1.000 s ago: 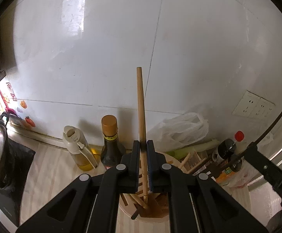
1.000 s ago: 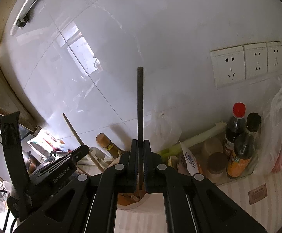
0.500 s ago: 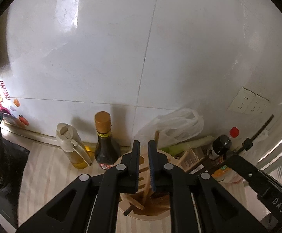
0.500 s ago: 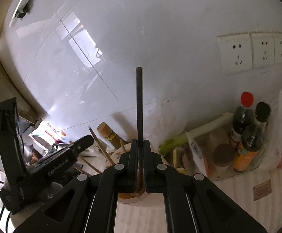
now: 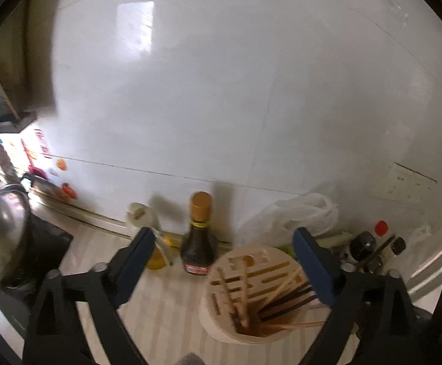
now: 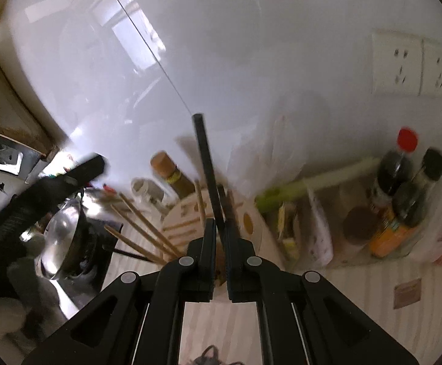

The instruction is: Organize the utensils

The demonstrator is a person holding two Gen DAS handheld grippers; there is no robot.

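Observation:
A round wooden utensil holder [image 5: 253,261] with slots stands on the counter, several wooden and dark chopsticks [image 5: 285,292] leaning in it. My left gripper [image 5: 224,232] hangs just above and in front of it. Its jaws are opening wide, with nothing between them. In the right wrist view my right gripper [image 6: 219,228] is shut on a black chopstick [image 6: 204,158] that points up. It hovers over the holder [image 6: 187,210]. The stick's lower end is hidden behind the fingers. Wooden chopsticks [image 6: 142,225] fan out to the left.
Behind the holder stand a dark sauce bottle [image 5: 198,243], an oil bottle [image 5: 148,222] and a plastic bag [image 5: 297,216]. A steel pot [image 5: 1,237] sits at the left. On the right are sauce bottles [image 6: 397,164], a leek [image 6: 312,182] and wall sockets [image 6: 415,70].
The left gripper let go of the long wooden chopstick, which dropped into the holder, and its jaws then spread wide. The right gripper sank toward the holder with the black chopstick.

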